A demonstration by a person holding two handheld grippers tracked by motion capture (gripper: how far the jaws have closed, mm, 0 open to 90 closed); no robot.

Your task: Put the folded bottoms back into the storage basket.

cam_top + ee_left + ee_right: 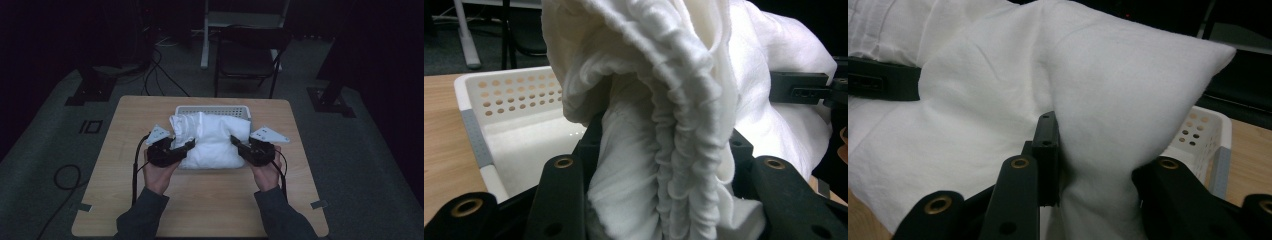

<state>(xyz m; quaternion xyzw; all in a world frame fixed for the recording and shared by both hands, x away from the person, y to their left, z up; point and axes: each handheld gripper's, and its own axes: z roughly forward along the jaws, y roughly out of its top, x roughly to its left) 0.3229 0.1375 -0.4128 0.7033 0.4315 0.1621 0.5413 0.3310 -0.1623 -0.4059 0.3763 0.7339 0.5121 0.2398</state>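
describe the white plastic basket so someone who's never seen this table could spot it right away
On the light wooden table, look toward the far edge, just behind the big white pillow that both grippers clamp. The basket is a low white rectangular tray, partly covered by the pillow. Its walls, pierced with rows of small round holes, set it apart from the soft cloth.

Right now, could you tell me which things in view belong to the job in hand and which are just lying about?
In the job:
- white pillow, pinched at both sides
- white perforated basket behind it
- left gripper, jaws shut on the gathered cloth
- right gripper, jaws shut on a corner

Just about:
- folding chair beyond the table
- cables on the floor
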